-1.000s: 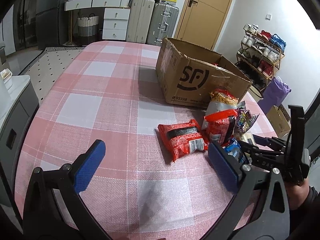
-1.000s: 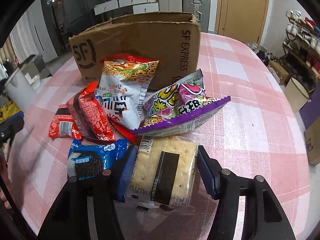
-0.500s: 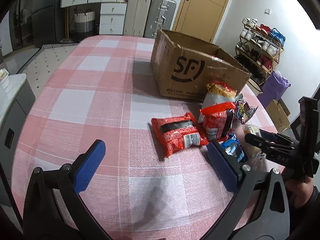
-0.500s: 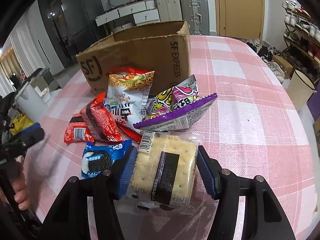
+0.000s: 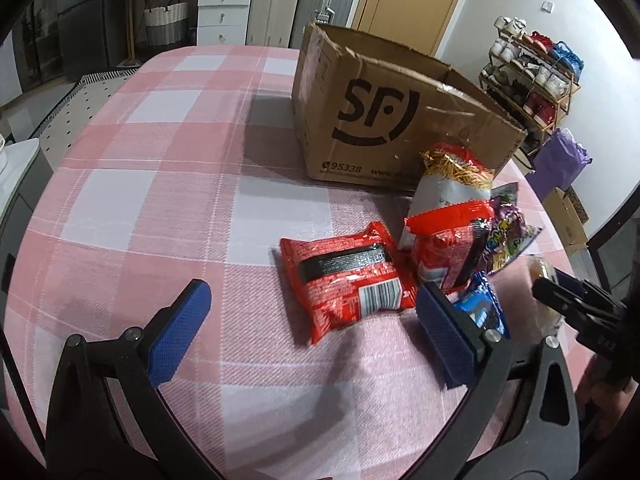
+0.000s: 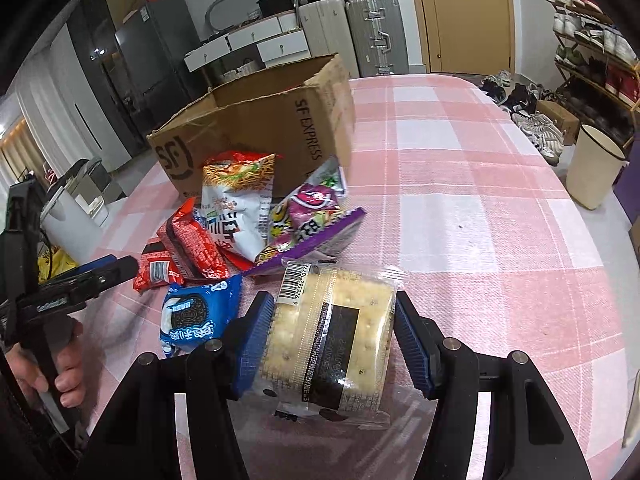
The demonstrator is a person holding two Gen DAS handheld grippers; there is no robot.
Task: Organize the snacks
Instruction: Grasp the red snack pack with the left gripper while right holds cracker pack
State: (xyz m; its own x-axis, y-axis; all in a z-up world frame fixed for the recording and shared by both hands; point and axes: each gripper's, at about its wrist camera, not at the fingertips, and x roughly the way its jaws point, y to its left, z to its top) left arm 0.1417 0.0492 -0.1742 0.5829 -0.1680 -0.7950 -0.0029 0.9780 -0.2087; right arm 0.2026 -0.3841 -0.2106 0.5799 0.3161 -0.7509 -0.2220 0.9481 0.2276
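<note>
Both tools are built alike: matte black plastic frames that fork into 2 arms, each arm ending in a ribbed blue pad. On the left tongs (image 5: 312, 332) a round silver screw head sits at the root of each arm, at about 8 and 4 o'clock in its own camera. The right tongs (image 6: 334, 344) show 4 such screws in a row across 6 o'clock. Seen from the side at 9 o'clock, the left tool has a slim black beak and small pale lettering on its body, above a pistol-style handle wrapped by a hand (image 6: 60, 372).
</note>
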